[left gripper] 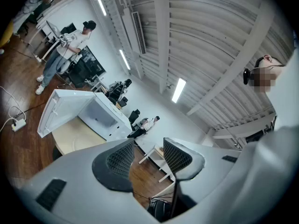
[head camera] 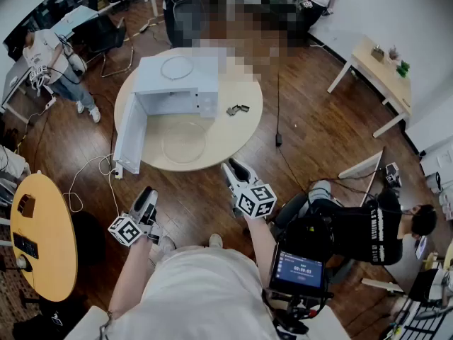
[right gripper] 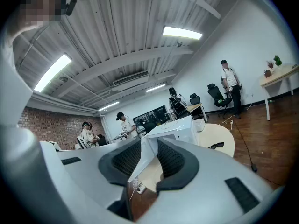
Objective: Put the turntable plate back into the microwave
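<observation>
The clear glass turntable plate (head camera: pixel 182 142) lies flat on the round table (head camera: pixel 241 129), just in front of the white microwave (head camera: pixel 177 83). The microwave's door (head camera: pixel 130 137) stands swung open to the left. A thin ring (head camera: pixel 177 67) rests on the microwave's top. My left gripper (head camera: pixel 148 192) is open and empty, held over the floor short of the table. My right gripper (head camera: pixel 230 165) is near the table's front edge, its jaws apart with nothing between them. The left gripper view shows the left gripper (left gripper: pixel 148 153) and the microwave (left gripper: pixel 100 115) beyond; the right gripper view shows the right gripper (right gripper: pixel 150 160) and the microwave (right gripper: pixel 180 127).
Two small dark objects (head camera: pixel 238 109) lie on the table right of the microwave. A power strip with cable (head camera: pixel 117 170) is on the wooden floor below the door. A yellow table (head camera: pixel 39 232) stands at the left, a seated person (head camera: pixel 368 225) at the right, a standing person (head camera: pixel 49 55) far left.
</observation>
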